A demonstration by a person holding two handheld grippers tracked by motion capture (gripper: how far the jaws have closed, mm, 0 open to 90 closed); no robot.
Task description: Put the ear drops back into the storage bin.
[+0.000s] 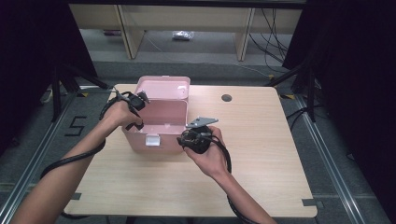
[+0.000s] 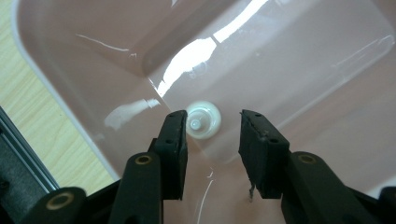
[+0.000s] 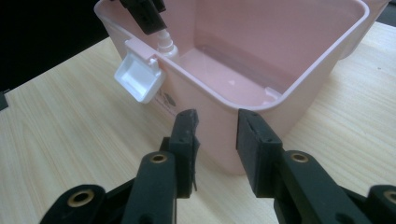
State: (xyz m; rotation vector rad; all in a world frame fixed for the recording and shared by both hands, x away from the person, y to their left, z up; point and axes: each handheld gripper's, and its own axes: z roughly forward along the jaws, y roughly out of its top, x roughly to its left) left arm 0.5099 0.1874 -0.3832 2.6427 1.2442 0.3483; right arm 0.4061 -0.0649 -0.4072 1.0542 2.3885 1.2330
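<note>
A pink box (image 1: 161, 145) stands open on the table, its lid (image 1: 163, 87) tipped up at the back. Inside, near the front left corner, a small white bottle (image 3: 166, 45) stands upright; the left gripper view looks down on its round cap (image 2: 203, 120). My left gripper (image 1: 140, 112) hangs over that corner, open, with the cap just beyond its tips (image 2: 212, 122) and untouched. My right gripper (image 3: 217, 116) sits at the box's front right corner (image 1: 186, 138), its pads against both sides of that corner.
A white latch (image 3: 139, 77) hangs open on the box's front wall. The wooden table (image 1: 261, 140) has a dark cable hole (image 1: 226, 98) at the back. Desk legs and cables stand on the floor beyond it.
</note>
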